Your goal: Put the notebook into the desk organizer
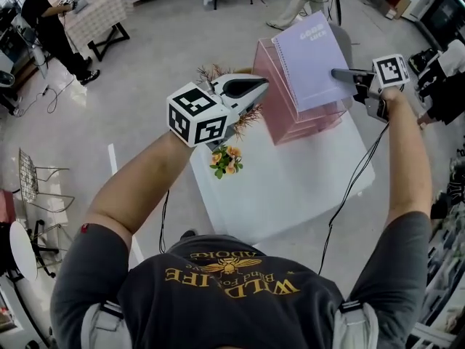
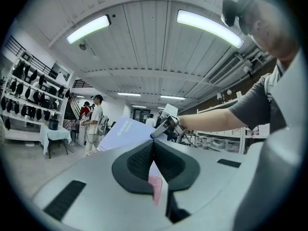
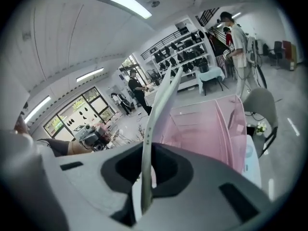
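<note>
In the head view my right gripper (image 1: 340, 73) is shut on the right edge of a lavender spiral notebook (image 1: 311, 58). The notebook hangs tilted over the open top of the pink desk organizer (image 1: 287, 118), which stands at the back of the white table (image 1: 290, 184). In the right gripper view the notebook (image 3: 155, 124) runs edge-on between the pads, with the pink organizer (image 3: 207, 129) just beyond and below. My left gripper (image 1: 254, 86) is shut and holds nothing, level, just left of the organizer. The left gripper view shows the notebook (image 2: 125, 131) and the right gripper (image 2: 163, 128) ahead.
A small bunch of orange flowers (image 1: 227, 161) and a dried sprig (image 1: 212, 73) sit at the table's left side under my left arm. A grey chair (image 1: 343, 41) stands behind the organizer. A person (image 1: 49, 22) stands by a checked table (image 1: 98, 13) far left. Cables hang from both grippers.
</note>
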